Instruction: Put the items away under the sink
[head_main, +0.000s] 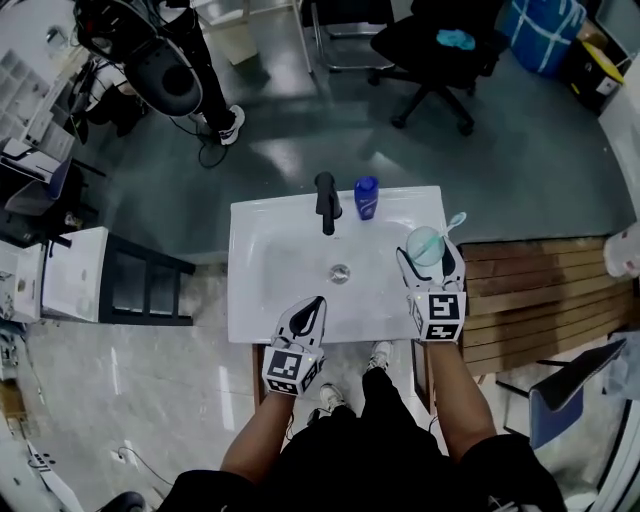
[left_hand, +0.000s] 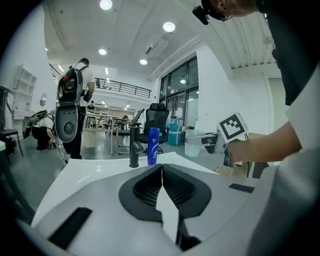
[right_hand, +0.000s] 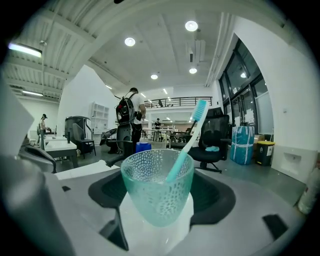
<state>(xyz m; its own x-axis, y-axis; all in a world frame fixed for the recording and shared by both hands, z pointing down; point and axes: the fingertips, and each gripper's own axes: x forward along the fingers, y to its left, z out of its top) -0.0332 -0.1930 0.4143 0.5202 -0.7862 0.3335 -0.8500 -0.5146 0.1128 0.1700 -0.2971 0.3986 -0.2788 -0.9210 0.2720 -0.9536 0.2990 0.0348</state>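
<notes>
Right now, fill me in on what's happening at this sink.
A person at the white sink holds a gripper in each hand. The right gripper is clamped on a pale green dimpled glass tumbler with a turquoise toothbrush in it, at the sink's right edge. The left gripper is shut and empty near the front rim. A blue bottle stands beside the black faucet.

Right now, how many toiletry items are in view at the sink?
3. Blue bottle beside the faucet; green cup in the right hand-held gripper at the right edge of the sink; toothbrush standing in that cup. Under the sink is hidden.
</notes>
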